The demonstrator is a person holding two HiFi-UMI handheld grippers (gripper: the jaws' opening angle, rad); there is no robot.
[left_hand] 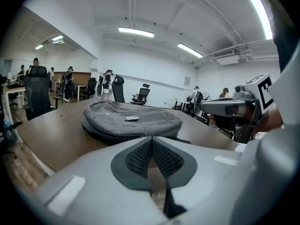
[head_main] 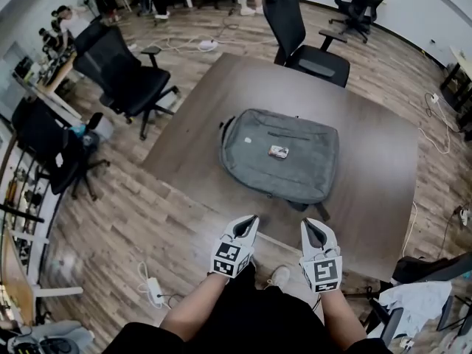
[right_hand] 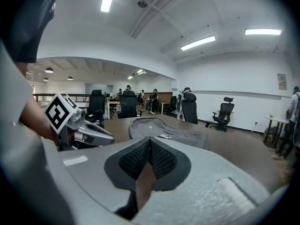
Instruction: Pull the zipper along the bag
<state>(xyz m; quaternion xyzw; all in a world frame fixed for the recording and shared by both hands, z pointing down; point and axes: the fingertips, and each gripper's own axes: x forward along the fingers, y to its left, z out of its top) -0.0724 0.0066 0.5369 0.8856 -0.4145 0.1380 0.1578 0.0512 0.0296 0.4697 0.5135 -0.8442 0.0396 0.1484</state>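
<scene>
While left gripper (head_main: 253,218) and right gripper (head_main: 304,222) jaws press together, bag (head_main: 302,167) lies well ahead

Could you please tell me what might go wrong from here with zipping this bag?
1. Nothing holds the bag on the table; a one-sided pull may drag it rather than move the zipper.
2. The small item on top, if loose, could slide off.
3. The left tool and right tool are shut, short of the bag.
</scene>
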